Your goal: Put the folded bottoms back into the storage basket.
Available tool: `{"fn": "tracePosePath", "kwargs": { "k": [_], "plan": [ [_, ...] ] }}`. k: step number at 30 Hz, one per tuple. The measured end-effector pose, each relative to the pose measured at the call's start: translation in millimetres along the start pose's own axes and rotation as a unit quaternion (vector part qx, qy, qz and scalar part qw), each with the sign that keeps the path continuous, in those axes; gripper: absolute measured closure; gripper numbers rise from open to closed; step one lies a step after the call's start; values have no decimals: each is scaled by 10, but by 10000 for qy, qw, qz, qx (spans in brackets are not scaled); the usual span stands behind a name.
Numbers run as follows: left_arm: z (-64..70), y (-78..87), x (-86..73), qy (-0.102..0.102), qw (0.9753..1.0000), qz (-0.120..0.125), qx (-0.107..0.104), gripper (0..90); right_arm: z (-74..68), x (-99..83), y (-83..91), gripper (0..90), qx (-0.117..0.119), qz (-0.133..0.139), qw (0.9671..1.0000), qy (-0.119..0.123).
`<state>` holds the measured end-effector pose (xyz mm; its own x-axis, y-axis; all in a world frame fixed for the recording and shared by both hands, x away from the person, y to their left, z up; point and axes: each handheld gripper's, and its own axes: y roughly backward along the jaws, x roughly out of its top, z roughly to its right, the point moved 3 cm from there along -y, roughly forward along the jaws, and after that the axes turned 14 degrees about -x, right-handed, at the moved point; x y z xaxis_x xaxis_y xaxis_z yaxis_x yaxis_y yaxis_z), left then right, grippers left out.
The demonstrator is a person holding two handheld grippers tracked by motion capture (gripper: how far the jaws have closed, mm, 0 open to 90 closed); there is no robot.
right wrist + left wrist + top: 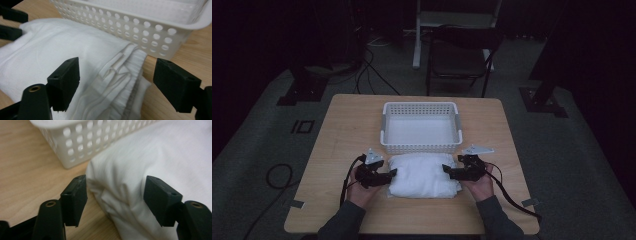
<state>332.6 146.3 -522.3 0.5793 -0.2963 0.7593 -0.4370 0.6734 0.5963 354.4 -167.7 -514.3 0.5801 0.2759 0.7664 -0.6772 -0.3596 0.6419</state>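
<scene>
Both claws, left (pixel 116 200) and right (pixel 116 85), were open around the cloth (pixel 422 175); a thin pinch could let it unfold.

Cloth between two grippers, basket behind it

On the surface (pixel 337 125) the folded cloth (pixel 422 176) lies near the person's edge, midway across, and the basket (pixel 420 147) stands just behind it, its front wall beside the cloth's far edge. The left gripper (pixel 388 175) sits at the cloth's left end and the right gripper (pixel 447 171) at its right end, each with jaws apart around a cloth edge. Beyond the surface's far side a chair (pixel 459 60) stands on the floor.
</scene>
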Motion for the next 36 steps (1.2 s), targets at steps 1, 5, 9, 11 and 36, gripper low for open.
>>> {"fn": "tracePosePath", "kwargs": {
  "k": [1, 5, 9, 11, 36],
  "plan": [
    [12, -1, 11, 9, 10000, 22, -48, 329, -7, -6, -6, 203, 16, -41, 10000, -13],
    [70, -80, 23, 20, 9999, 13, -133, 264, -11, -43, -57, 151, -46, -199, 9998, -40],
    [87, -171, -12, 76, 9999, -123, -64, 191, -8, -94, -130, 114, -68, -412, 9991, -14],
    [82, -182, -23, 78, 9998, -149, -54, 180, -9, -107, -153, 113, -54, -467, 9989, -18],
    [-119, -434, -203, 771, 9948, -512, -433, 18, -54, -267, -429, 100, 434, -966, 9937, -365]
  ]
}}
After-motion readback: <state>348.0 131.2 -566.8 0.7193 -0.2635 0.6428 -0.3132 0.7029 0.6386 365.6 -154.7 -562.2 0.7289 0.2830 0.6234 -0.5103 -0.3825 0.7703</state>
